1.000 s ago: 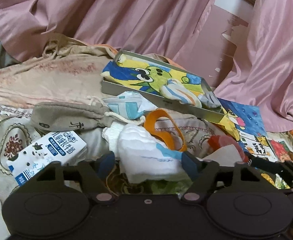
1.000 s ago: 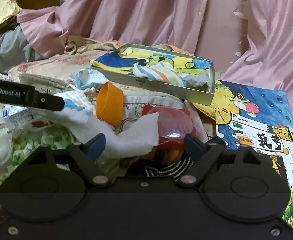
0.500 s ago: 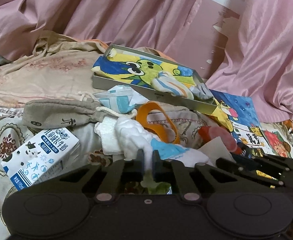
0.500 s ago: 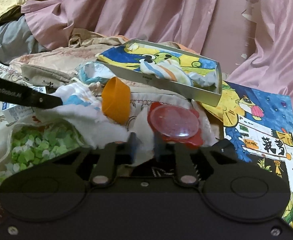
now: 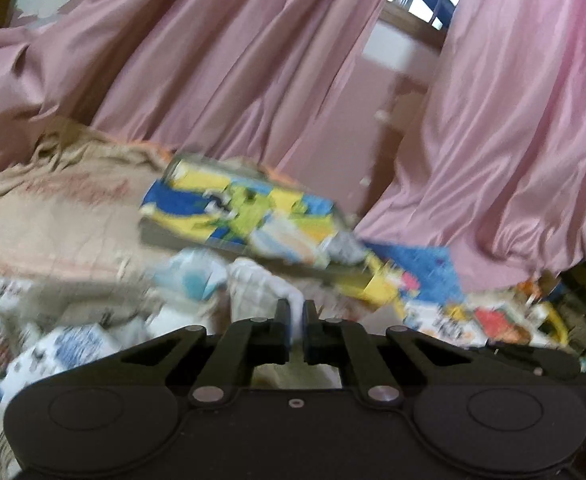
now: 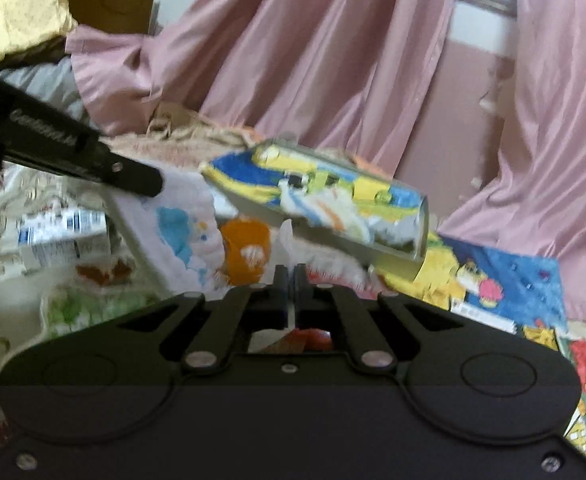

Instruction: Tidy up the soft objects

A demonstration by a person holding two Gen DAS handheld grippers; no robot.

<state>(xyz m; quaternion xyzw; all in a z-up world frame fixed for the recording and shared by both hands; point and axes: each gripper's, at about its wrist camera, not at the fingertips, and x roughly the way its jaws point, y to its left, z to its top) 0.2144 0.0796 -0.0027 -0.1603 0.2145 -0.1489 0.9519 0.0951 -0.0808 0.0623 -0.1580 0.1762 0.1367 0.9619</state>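
A white cloth with blue print (image 6: 181, 224) is stretched between my two grippers above the bed. My left gripper (image 5: 296, 312) is shut on one end of the cloth (image 5: 261, 284). It shows in the right wrist view as a black arm (image 6: 73, 152) pinching the cloth's upper left corner. My right gripper (image 6: 291, 276) is shut on the cloth's other end (image 6: 289, 236). A shallow grey box (image 6: 333, 236) with a colourful cartoon lining holds striped and grey socks behind the cloth; it also shows in the left wrist view (image 5: 197, 240).
An orange cup (image 6: 247, 252), a milk carton (image 6: 61, 236), a bag of green pieces (image 6: 85, 304) and a red lidded item (image 6: 313, 338) lie on the patterned bed. A cartoon box lid (image 6: 505, 284) lies right. Pink curtains (image 6: 333, 60) hang behind.
Both grippers closed on the white cloth and have lifted it up off the pile. Both views have tilted upward and are blurred by motion.
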